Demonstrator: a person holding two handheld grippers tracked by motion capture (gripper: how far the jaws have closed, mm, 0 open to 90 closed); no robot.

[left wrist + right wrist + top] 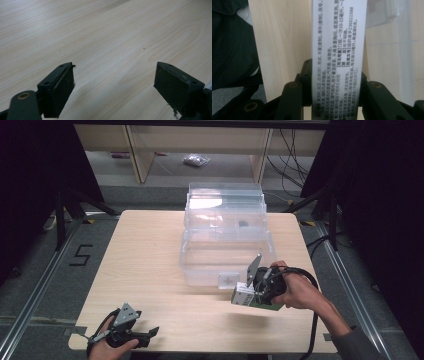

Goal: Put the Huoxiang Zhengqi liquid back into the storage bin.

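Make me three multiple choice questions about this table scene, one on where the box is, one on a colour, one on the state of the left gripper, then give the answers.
1. Where is the box?
A. Inside the clear bin
B. Between the jaws of the right gripper, above the table
C. On the floor

2. What colour is the box face with the printed text?
A. White
B. Red
C. Black

3. How does the left gripper stand?
A. Shut on the box
B. Shut on nothing
C. Open, nothing between the jaws

Answers: 1 B, the high view shows it held in front of the bin, over the table. 2 A, the right gripper view shows black print on white. 3 C, the left gripper view shows the jaws apart over bare wood.
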